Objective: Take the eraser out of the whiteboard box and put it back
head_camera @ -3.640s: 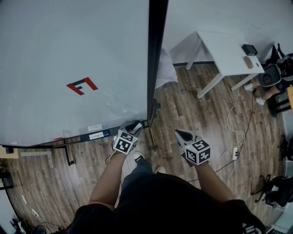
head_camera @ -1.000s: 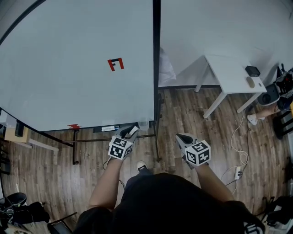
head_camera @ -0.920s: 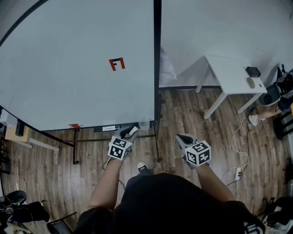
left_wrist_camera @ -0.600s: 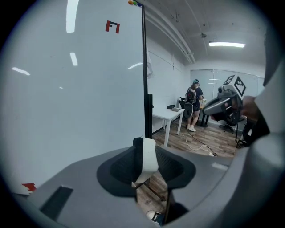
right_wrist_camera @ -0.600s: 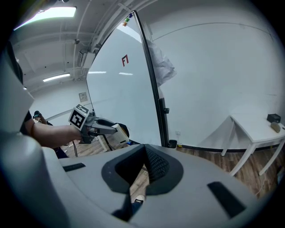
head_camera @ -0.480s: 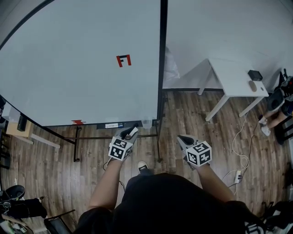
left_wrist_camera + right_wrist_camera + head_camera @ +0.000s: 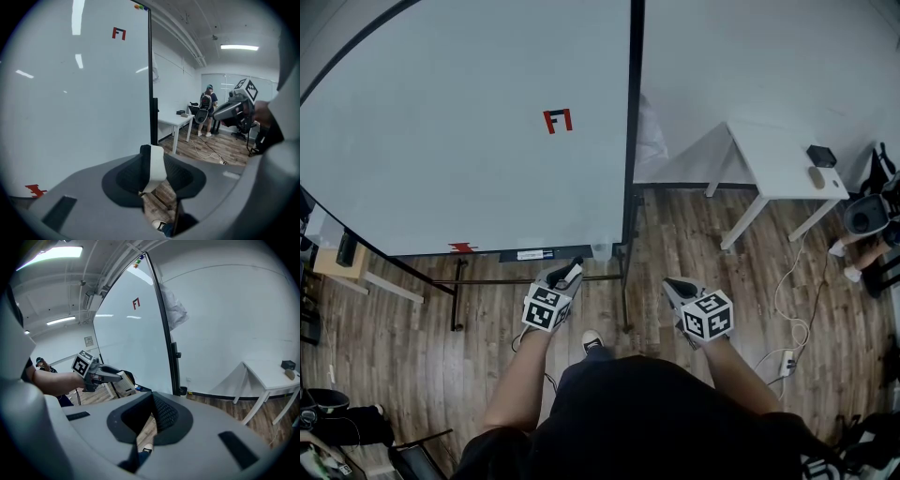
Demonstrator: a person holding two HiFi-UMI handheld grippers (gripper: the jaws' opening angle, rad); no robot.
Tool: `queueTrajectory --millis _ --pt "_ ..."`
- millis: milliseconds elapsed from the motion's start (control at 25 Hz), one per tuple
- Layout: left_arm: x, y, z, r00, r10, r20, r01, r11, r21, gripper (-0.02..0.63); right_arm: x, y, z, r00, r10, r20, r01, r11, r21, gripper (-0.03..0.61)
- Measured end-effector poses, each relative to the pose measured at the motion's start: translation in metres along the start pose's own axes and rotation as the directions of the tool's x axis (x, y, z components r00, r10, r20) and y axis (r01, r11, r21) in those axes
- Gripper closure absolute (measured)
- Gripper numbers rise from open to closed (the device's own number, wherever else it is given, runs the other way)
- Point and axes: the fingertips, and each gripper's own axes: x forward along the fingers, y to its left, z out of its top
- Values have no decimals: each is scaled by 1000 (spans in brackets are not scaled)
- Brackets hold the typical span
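Observation:
My left gripper (image 7: pixel 567 273) is shut on the eraser (image 7: pixel 153 168), a slab with a white side and a black side that stands upright between the pads. The same gripper (image 7: pixel 123 376) shows in the right gripper view with the eraser at its tip. The whiteboard box (image 7: pixel 600 250), a small clear tray, hangs at the whiteboard's (image 7: pixel 469 141) lower right corner, just beyond the left gripper and apart from it. My right gripper (image 7: pixel 674 284) is held to the right over the floor, shut with nothing in it.
A black stand post (image 7: pixel 630 187) runs along the whiteboard's right edge. A white table (image 7: pixel 778 164) stands by the wall at the right. A cable and a power strip (image 7: pixel 786 356) lie on the wooden floor. People stand far back (image 7: pixel 206 105).
The view has drawn back from the whiteboard, so more of it and its stand shows. Both grippers keep their pose, with the eraser still in the left one.

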Motion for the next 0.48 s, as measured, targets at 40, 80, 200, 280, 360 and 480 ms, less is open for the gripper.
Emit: queueTrajectory --millis 40,80,200,280,360,480 --pt "-1 -1 -1 1000 1 1 -1 1000 -2 469 -1 1 -1 1000 0 0 0 1000 0 583" --pt "-1 -1 -2 1000 1 1 -1 1000 -4 469 -2 1 -2 1000 -1 -1 1 1000 1 583" --pt "-3 -3 -4 1000 0 0 0 1000 -9 469 -4 2 -3 1000 -3 -3 3 1000 5 583" --pt "-4 -4 -5 1000 -2 -1 2 1000 -9 469 -5 2 -5 1000 -5 -6 5 1000 7 583" --pt "-4 -5 -7 1000 -2 -3 2 1000 -9 469 -5 2 -7 1000 -6 -9 6 1000 9 583" --pt "-4 -4 -9 1000 -2 -6 1 1000 -11 469 -4 2 -8 1000 -5 -11 5 1000 12 583"
